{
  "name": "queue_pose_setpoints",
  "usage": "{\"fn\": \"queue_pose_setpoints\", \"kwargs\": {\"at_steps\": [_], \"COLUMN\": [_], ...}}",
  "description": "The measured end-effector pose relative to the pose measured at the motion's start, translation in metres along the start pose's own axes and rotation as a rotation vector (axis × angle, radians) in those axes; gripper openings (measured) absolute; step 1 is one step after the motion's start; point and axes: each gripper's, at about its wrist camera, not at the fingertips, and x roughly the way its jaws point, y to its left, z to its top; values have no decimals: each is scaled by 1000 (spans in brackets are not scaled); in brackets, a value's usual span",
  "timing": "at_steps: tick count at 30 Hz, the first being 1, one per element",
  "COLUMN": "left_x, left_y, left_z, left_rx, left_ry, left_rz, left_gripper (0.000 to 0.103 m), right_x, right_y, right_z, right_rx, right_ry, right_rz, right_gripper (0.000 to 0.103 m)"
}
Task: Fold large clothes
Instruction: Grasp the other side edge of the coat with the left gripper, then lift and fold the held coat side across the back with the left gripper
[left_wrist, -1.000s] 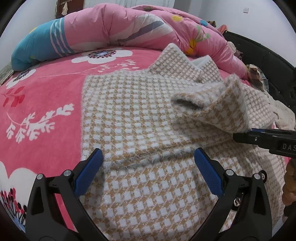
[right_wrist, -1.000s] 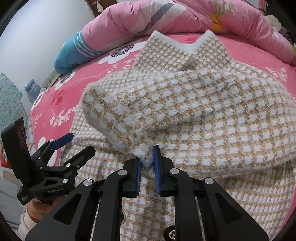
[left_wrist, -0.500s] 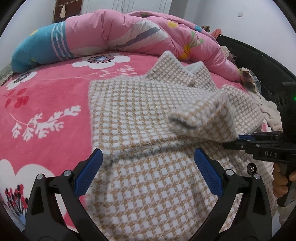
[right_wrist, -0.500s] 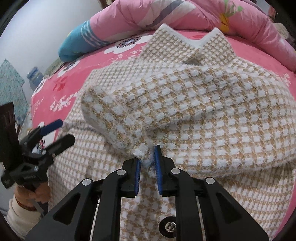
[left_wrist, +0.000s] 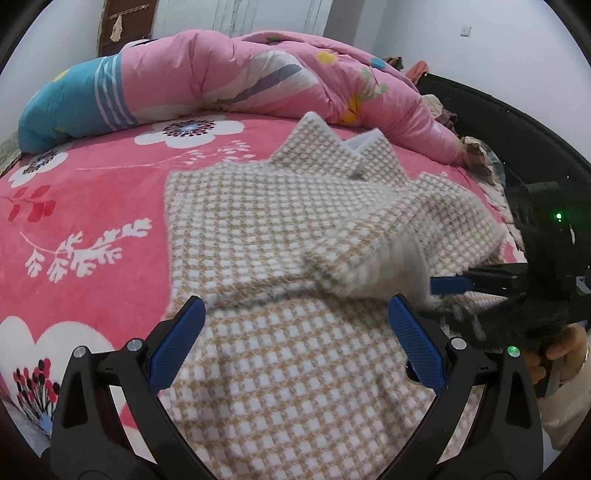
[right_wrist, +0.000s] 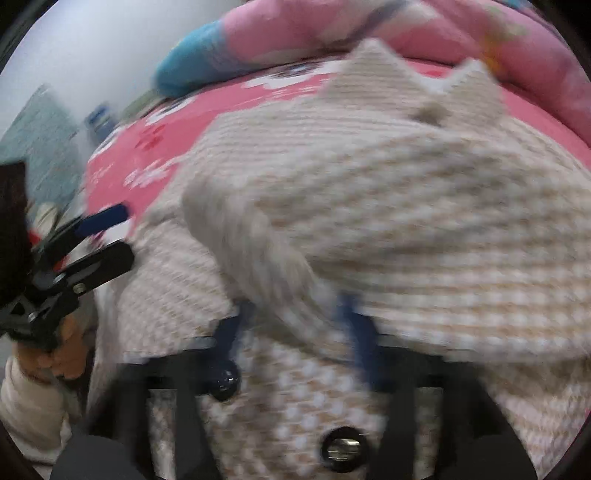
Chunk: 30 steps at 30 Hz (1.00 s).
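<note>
Now: checked coat (left_wrist: 280, 236) lies spread on the pink bed (left_wrist: 92, 206), sleeve (left_wrist: 399, 236) folded across its body. Right tongs (right_wrist: 295, 325) have just been opening, sleeve cuff released between them; left tongs (left_wrist: 295, 343) apart, empty. Withdraw the right tongs low so the cuff stays flat.

The coat (left_wrist: 280, 229) is a thick woven cloth in beige and white checks, with a fuzzy, hairy surface, and the nap stands out along its folded sleeve (left_wrist: 373, 258). The bed cover (left_wrist: 92, 206) under it looks like soft fleece, matt and a little plush. The quilt (left_wrist: 236, 77) behind has a smooth cloth shell with a light sheen. My left gripper (left_wrist: 297, 343) is matt black plastic, its pads (left_wrist: 177, 343) blue with a fine dotted texture, and its bolts (left_wrist: 458, 343) are shiny metal.
</note>
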Motion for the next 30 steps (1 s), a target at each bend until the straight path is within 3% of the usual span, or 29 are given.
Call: {"fn": "queue_pose_setpoints", "kwargs": {"at_steps": [4,7,10,16,18,23,28,30], "left_x": [-3,-6,-8,-5,0,29,71,72], "left_y": [-4,-2,0,2,-1,-8,-7,-9], "left_z": [-1,-4,-5,-1,2,11,10,10], "left_rx": [-12,-34,-59,-158,-178,-220,-296,-287], "left_ry": [3,10,12,11,20,101,245,243], "left_rz": [-18,-50,-86,-237,-265,-282,-209,-178], "left_gripper": [96,96,96,96,94,69,35,23], "right_x": [6,-6,-30,-65,-72,-74,-70,-68], "right_y": [31,36,25,-17,-34,-73,-103,-114], "right_z": [-7,-15,-23,-41,-47,-63,-78,-85], "right_rx": [-161,-177,-131,60,146,336,463,503], "right_ry": [4,-27,-89,-200,-235,-266,-256,-252], "right_rz": [-134,-106,-59,29,50,52,-1,-1], "right_gripper": [91,91,91,91,86,69,56,50]}}
